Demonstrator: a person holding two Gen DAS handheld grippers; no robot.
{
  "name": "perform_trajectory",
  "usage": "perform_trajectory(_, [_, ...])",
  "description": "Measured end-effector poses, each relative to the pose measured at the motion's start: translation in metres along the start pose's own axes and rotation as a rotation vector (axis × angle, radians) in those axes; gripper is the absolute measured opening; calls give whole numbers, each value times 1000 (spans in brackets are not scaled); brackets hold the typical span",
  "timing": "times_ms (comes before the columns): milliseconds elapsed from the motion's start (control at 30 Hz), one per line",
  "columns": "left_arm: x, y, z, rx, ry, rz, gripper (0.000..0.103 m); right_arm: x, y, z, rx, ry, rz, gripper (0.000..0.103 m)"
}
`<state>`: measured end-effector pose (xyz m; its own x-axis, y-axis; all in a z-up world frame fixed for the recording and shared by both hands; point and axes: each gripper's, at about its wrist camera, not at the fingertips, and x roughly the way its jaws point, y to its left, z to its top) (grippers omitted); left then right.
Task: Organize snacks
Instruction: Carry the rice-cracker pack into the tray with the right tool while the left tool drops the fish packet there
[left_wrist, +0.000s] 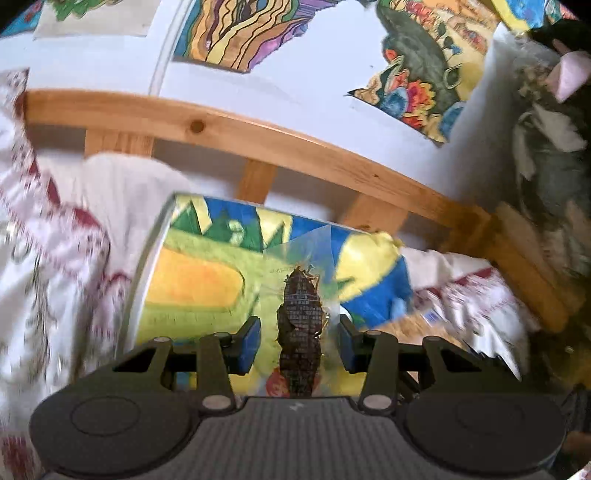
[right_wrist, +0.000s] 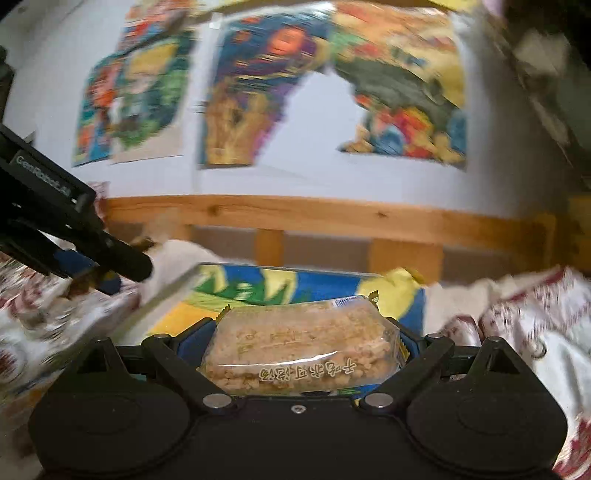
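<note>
Snacks ride clamped: left gripper (left_wrist: 299, 341) pinching dark packet (left_wrist: 300, 332), right gripper (right_wrist: 301, 341) squeezing rice cake (right_wrist: 301, 350); thin packet may slip.

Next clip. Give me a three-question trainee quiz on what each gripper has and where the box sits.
1. True or false: the right gripper holds a pale puffed-rice bar in clear wrap.
2. The left gripper holds: A) a dark brown snack in clear wrap; B) a red can; C) nothing.
3. Fill in: the colourful painted box lies in front of a ____ rail.

Key: 1 true; 2 A; 3 wooden.
</note>
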<state>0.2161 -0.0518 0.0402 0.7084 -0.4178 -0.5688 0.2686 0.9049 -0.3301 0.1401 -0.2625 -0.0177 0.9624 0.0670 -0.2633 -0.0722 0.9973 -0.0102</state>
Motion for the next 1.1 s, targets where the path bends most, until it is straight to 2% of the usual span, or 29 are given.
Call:
perform_trajectory(200, [55,-2,16,24,26,44,47,37,-27,-11,55,52,-65,95])
perform_trajectory(500, [121,3,4,-13,47,40,47,56,-31,-20,61,136,-48,95])
perform_trajectory(667, [134,-2,-10,32,42,81,48,60,-24,-27,23,170,-48,96])
perform_trajectory(1000, [148,-6,-18,49,47,149,49,62,-28,-31,47,208,-57,99])
perform_trajectory(1100, [144,-3,-17,19,43,149,61,61,-26,-30,38,200,-56,101])
